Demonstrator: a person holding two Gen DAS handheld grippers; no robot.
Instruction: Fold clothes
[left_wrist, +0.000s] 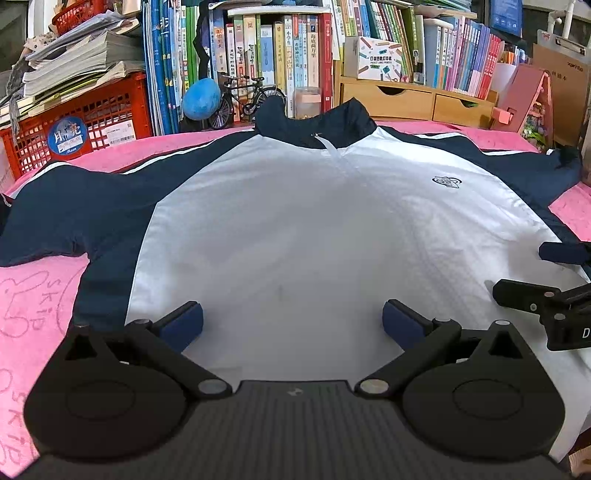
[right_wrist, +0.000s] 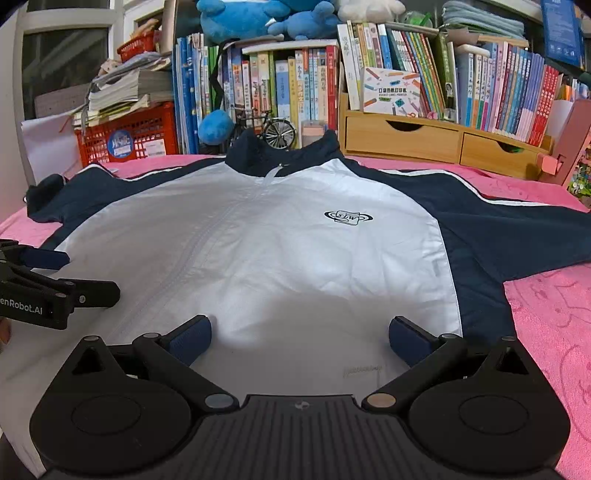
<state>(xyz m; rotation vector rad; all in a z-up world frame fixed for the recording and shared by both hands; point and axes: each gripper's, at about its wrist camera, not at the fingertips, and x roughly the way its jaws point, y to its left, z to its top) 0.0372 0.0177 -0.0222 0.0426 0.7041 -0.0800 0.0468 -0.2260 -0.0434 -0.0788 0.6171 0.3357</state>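
"enRobot.AI" on left gripper (right_wrist: 59, 273), "Moon" on red crate (left_wrist: 110, 122)

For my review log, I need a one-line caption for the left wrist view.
Open left tool above the white-and-navy jacket spread flat on a pink blanket, right tool beside it.

**Even indoor light, sharp centre, bent edges**

I get bright, even indoor light in both wrist views. A soft shadow falls on the white jacket (left_wrist: 295, 229) just ahead of each hand-held gripper. No glare. Focus is crisp in the middle; the fisheye bows the bookshelf (right_wrist: 406, 74) and darkens the far corners. No motion blur.
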